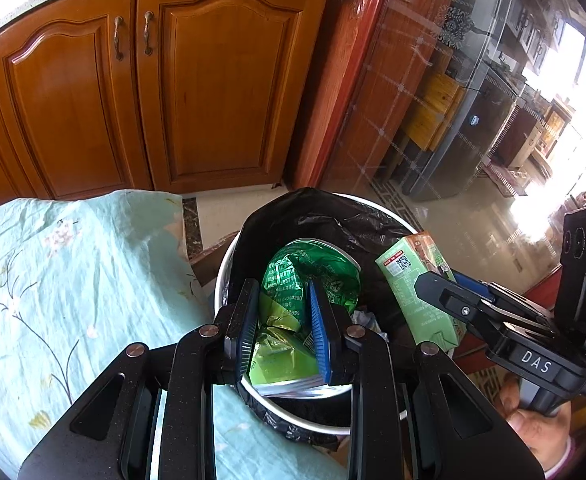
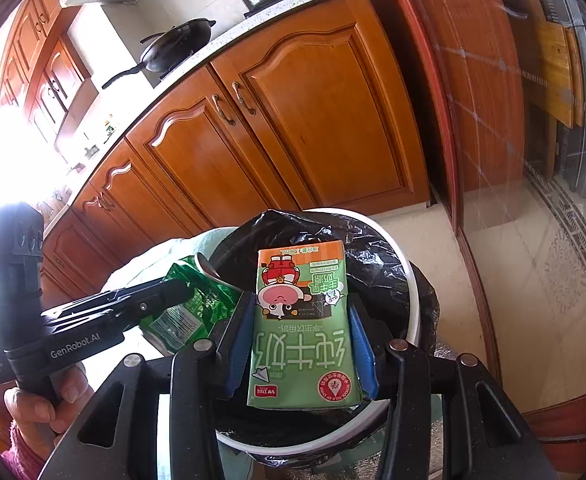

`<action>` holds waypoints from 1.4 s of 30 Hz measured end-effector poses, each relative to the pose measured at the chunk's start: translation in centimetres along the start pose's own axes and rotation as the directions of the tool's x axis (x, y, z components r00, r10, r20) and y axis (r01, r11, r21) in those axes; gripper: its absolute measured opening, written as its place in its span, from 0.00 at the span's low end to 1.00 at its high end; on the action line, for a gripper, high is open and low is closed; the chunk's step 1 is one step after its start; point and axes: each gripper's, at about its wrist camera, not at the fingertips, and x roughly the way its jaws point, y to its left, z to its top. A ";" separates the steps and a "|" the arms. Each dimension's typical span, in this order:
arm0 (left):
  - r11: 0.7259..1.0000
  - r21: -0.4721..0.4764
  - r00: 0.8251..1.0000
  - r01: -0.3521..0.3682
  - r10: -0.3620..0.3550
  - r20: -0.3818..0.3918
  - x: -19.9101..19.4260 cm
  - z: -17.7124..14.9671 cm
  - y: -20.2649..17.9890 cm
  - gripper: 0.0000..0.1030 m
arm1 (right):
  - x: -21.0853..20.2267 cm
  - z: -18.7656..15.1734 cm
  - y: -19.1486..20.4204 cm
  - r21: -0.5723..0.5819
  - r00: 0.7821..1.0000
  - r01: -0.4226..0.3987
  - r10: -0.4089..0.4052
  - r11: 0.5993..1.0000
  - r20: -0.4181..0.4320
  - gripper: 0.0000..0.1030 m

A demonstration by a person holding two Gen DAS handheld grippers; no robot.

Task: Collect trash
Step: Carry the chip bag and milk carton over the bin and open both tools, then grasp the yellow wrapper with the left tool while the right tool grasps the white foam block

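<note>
A: Trash is in both grippers, and both hang over the white bin (image 1: 223,276). Which piece has the left one?

B: The left gripper (image 1: 283,320) is clenched on a crumpled green wrapper (image 1: 313,276). Its two blue pads press the foil from both sides, and the wrapper is above the open mouth of the bin, near the side next to the light blue flowered cloth (image 1: 73,280).

A: And the right gripper (image 2: 299,340)?

B: It grasps a green milk carton (image 2: 303,332), one pad on each long side. In the right wrist view the print on the carton stands upside down. The carton is also above the bin opening, just beside the wrapper, but I cannot tell if they touch.

A: What is in the bin?

B: A black bag (image 2: 373,264) lines it and folds over the rim. Something pale lies down inside, too small to tell what.

A: And around?

B: Wooden cabinet doors (image 1: 213,92) are behind the bin. A hand (image 2: 59,396) holds the handle of the left gripper.
</note>
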 end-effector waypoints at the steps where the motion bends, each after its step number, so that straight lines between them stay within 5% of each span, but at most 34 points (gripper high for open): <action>1: 1.000 -0.005 1.000 0.004 -0.004 -0.003 0.1 0.1 0.0 0.23 | 0.1 0.0 0.0 0.001 1.000 0.003 -0.003 1.000 0.000 0.44; 17: 0.998 -0.058 1.000 0.022 -0.022 0.001 -1.8 -1.7 1.6 0.25 | -0.6 -0.6 -0.3 0.060 1.000 -0.025 0.025 0.998 0.007 0.48; 42: 0.971 -0.234 0.992 -0.041 0.067 0.102 -15.3 -15.4 9.2 0.31 | -4.1 -9.6 8.8 0.035 0.983 -0.185 0.185 0.982 0.013 0.78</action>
